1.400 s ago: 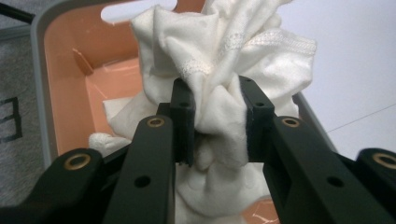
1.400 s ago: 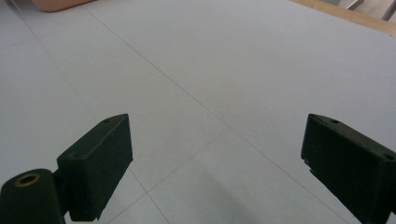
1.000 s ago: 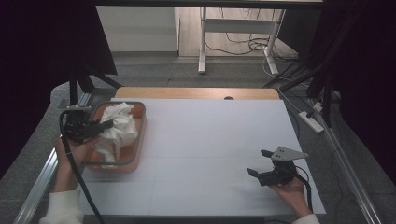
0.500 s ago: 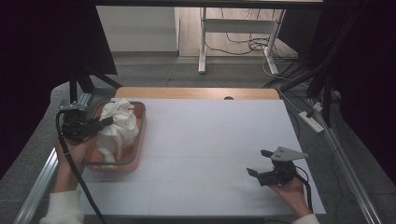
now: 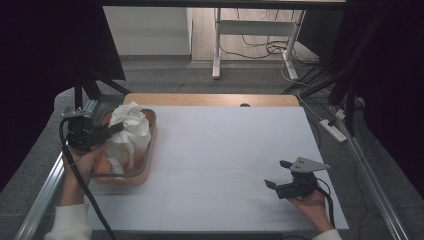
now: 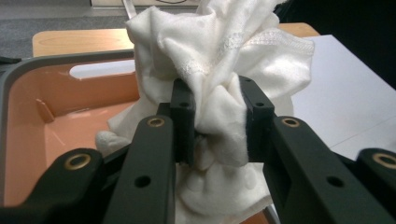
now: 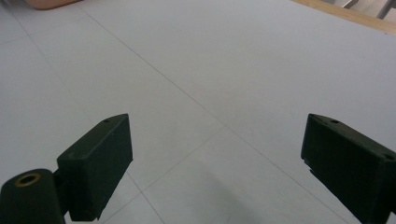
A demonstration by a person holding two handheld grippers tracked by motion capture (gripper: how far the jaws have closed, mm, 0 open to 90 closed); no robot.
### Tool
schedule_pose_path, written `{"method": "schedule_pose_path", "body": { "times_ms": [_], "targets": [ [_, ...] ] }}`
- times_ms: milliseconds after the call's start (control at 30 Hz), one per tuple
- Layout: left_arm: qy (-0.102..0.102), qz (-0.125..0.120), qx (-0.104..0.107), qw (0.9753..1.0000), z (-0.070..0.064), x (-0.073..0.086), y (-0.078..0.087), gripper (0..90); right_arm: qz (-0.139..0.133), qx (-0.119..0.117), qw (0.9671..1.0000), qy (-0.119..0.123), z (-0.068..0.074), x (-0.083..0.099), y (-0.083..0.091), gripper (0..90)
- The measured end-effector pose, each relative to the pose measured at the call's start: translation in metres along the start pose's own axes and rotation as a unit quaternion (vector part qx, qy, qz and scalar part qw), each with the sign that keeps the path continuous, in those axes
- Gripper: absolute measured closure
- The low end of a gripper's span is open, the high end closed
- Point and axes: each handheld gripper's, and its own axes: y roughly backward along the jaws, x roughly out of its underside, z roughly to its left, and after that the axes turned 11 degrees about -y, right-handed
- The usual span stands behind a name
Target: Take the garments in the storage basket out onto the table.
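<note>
Your left gripper (image 6: 217, 126) is clamped on the white cloth (image 6: 224, 70) — in the left gripper view the two black jaws pinch a gathered fold of fabric between them, with the bulk of the cloth bunched above the pads and more of it hanging below. In the high view the left gripper (image 5: 107, 132) sits at the left edge of the tabletop (image 5: 225, 150), over the orange tray (image 5: 145, 170), and the white cloth (image 5: 127, 132) rises in a crumpled mass above the tray's rim while its lower part hangs down into the tray. The tray has a grey rim and an orange interior (image 6: 70, 116); its floor beside the cloth is bare. Your right gripper (image 5: 280, 175) is held low over the near right part of the tabletop, well apart from the tray — its jaws stand wide apart with nothing between them, and the right gripper view shows the pale tabletop surface (image 7: 210, 93) between the two pads. A corner of the orange tray (image 7: 46, 3) appears at the top left of that view.
</note>
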Motion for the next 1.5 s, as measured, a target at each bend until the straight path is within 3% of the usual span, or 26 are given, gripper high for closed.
{"method": "schedule_pose_path", "body": {
  "times_ms": [333,600,900,1267,1500],
  "targets": [
    [0.007,-0.017,0.008,0.9998,-0.004,-0.003,0.000,71.1,0.000,0.001,1.0000,-0.001,0.000,0.000,-0.001,8.9],
    [0.016,-0.050,0.010,0.9986,-0.006,-0.005,0.006,71.2,0.001,0.000,1.0000,0.000,0.000,0.001,-0.002,8.9],
    [0.022,-0.070,0.013,0.9973,-0.009,-0.008,0.010,71.3,0.002,0.000,1.0000,0.000,0.001,0.001,-0.002,8.9],
    [0.021,-0.100,0.022,0.9945,-0.022,-0.019,0.010,71.3,0.002,0.000,1.0000,-0.002,0.001,0.001,-0.003,8.9],
    [0.011,-0.111,0.029,0.9934,-0.034,-0.026,0.007,71.3,0.004,-0.001,1.0000,-0.001,0.000,0.001,-0.004,8.9]
  ]
}}
